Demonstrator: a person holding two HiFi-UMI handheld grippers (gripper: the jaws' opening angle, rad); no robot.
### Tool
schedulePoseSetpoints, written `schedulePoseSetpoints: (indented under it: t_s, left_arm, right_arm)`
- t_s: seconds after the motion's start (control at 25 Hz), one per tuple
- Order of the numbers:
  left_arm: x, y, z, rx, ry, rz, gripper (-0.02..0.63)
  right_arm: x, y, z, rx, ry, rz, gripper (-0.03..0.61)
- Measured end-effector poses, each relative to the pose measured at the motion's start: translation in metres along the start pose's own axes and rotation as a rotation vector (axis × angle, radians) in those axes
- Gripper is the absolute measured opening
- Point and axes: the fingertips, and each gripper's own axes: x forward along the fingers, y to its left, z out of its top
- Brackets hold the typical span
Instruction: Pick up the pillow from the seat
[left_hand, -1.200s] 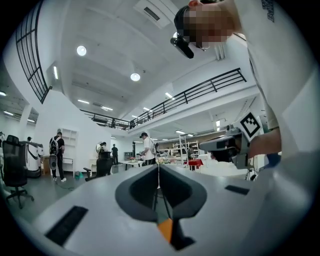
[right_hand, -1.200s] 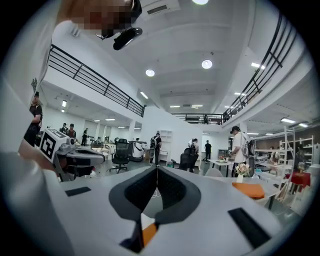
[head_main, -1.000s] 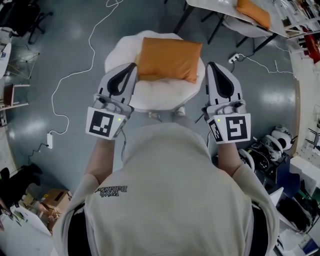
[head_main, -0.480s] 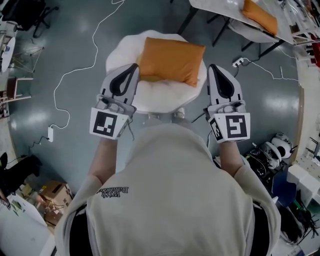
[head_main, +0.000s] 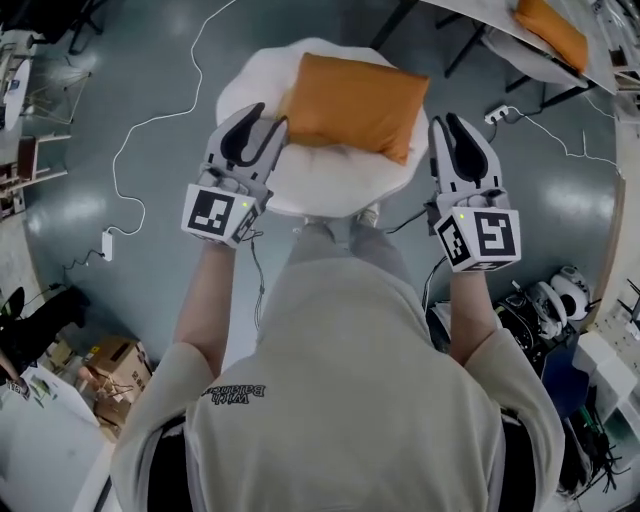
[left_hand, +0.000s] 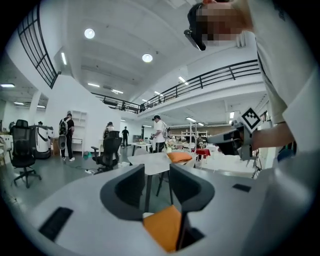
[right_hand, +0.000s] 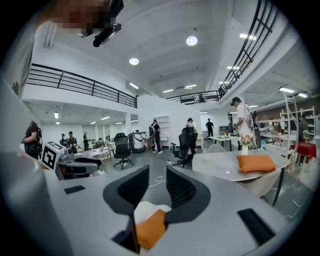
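An orange pillow (head_main: 352, 100) lies on a round white seat (head_main: 300, 185) below me. My left gripper (head_main: 267, 117) hovers at the pillow's left corner, over the seat's edge. Its jaws are opening and a gap shows between them with nothing in it. My right gripper (head_main: 447, 120) hangs just off the pillow's right side, past the seat's rim, its jaws opening a little and holding nothing. In the left gripper view the pillow (left_hand: 162, 227) shows low beneath the jaws (left_hand: 156, 180). The right gripper view shows the pillow (right_hand: 149, 227) and seat (right_hand: 145, 210) under its jaws (right_hand: 157, 182).
A second orange pillow (head_main: 553, 30) rests on a table at the upper right. White cables (head_main: 150, 130) trail over the grey floor, with a power strip (head_main: 497, 113) to the right. A cardboard box (head_main: 105, 365) sits at the lower left. Standing people and office chairs (right_hand: 187, 142) are farther off.
Both grippers have moved forward along the pillow's sides. Their jaws, shut before, now stand parted, the left more than the right.
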Motion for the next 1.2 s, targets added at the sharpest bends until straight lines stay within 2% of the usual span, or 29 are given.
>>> schedulePoseSetpoints:
  t_s: [0.04,0.2,0.32,0.44,0.68,0.84,1.0,1.2]
  left_arm:
    - [0.006,0.004,-0.011,-0.010,0.008,-0.007,0.137]
    - [0.035,0.018,-0.053,-0.023,0.009,-0.037,0.190]
    - [0.060,0.032,-0.102,-0.038,0.042,-0.048,0.241]
    - [0.085,0.045,-0.168,-0.049,0.110,-0.064,0.262]
    - [0.134,0.072,-0.292,-0.055,0.215,-0.062,0.296]
    - [0.163,0.070,-0.374,-0.038,0.298,-0.098,0.306]
    - [0.177,0.082,-0.464,-0.111,0.379,-0.086,0.319]
    - [0.176,0.090,-0.577,-0.165,0.529,-0.058,0.356]
  right_arm:
    - [0.007,-0.006,-0.010,0.005,0.020,0.000,0.136]
    - [0.043,-0.035,-0.058,0.031,0.072,-0.016,0.188]
    - [0.069,-0.059,-0.111,0.075,0.114,-0.036,0.249]
    - [0.091,-0.080,-0.165,0.125,0.139,-0.044,0.273]
    - [0.132,-0.109,-0.283,0.122,0.244,-0.036,0.335]
    - [0.150,-0.133,-0.366,0.129,0.317,-0.052,0.362]
    - [0.168,-0.154,-0.447,0.146,0.380,-0.085,0.390]
    - [0.172,-0.176,-0.541,0.204,0.460,-0.126,0.420]
